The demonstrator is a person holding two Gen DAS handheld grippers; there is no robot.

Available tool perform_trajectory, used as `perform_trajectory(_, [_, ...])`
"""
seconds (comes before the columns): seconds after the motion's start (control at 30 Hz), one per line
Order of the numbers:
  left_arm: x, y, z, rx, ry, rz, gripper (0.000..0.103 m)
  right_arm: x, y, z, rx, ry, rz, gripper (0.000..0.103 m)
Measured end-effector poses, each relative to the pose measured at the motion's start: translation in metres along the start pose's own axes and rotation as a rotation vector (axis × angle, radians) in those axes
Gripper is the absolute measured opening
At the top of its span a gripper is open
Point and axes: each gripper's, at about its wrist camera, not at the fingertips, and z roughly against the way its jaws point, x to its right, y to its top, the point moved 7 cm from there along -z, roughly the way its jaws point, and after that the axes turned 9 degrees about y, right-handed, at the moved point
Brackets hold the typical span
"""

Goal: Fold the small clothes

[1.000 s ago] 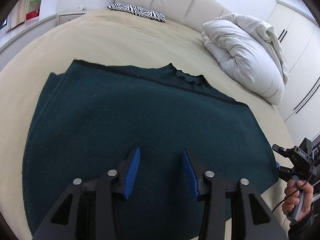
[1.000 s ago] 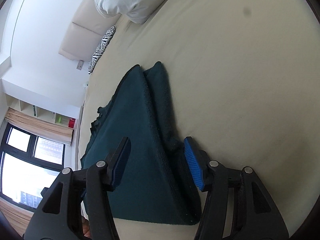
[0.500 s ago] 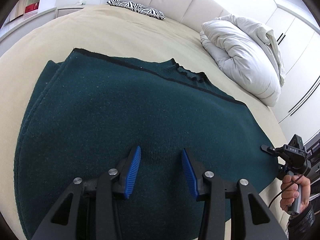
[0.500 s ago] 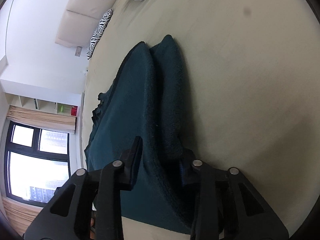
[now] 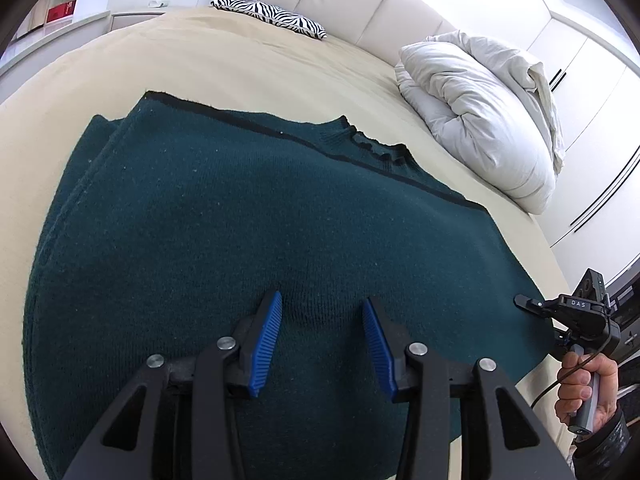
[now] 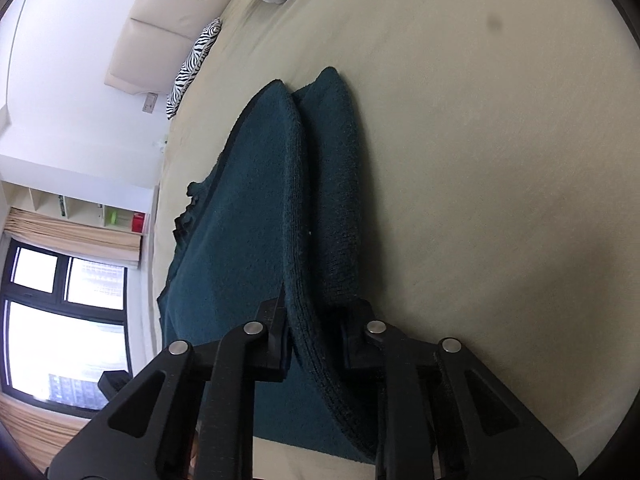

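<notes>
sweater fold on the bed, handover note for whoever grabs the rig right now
Left gripper: open, poised over the sweater near its front edge, gripping nothing.
Right gripper: shut on the sweater's side edge, at the person's right.
Sweater lies flat on the bed, collar toward the headboard, far side already folded in.
Left: fold the gripped side over, then fold it smaller and smooth it.

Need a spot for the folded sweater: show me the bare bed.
Bare sheet lies between the sweater and zebra pillow, also beyond the sweater's edge in the right wrist view. Crowded: the duvet corner, and the sweater's end clamped by the right gripper.
</notes>
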Motion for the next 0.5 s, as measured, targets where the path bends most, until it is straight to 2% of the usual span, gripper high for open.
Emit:
perform_trajectory(0.1, [-0.004,0.002,0.001,-0.004,-0.033,0.036,0.043,-0.005,-0.001,-0.001,0.037,-0.052,0.01,0.014])
perform_trajectory(0.17, [-0.009,0.005,0.003,-0.018,-0.066,0.088,0.039,-0.013,-0.001,-0.001,0.066,-0.12,0.034,0.014])
perform_trajectory(0.23, [-0.018,0.009,0.008,-0.036,-0.093,0.138,0.032,-0.032,-0.002,-0.002,0.097,-0.216,0.1,0.013])
perform_trajectory(0.33, [-0.034,0.016,0.024,-0.006,-0.094,0.192,0.032,-0.081,-0.007,-0.009,0.122,-0.301,0.244,0.013])
perform_trajectory(0.37, [-0.042,0.021,0.031,0.015,-0.101,0.225,0.038,-0.105,-0.012,-0.016,0.124,-0.328,0.317,0.013])
perform_trajectory(0.4, [-0.05,0.025,0.039,0.037,-0.122,0.264,0.048,-0.131,-0.02,-0.028,0.114,-0.349,0.403,0.013])
perform_trajectory(0.47, [-0.062,0.034,0.049,0.066,-0.153,0.315,0.059,-0.197,-0.061,-0.065,0.047,-0.382,0.693,0.013])
perform_trajectory(0.5, [-0.064,0.037,0.053,0.066,-0.183,0.333,0.061,-0.216,-0.08,-0.079,0.015,-0.38,0.79,0.013])
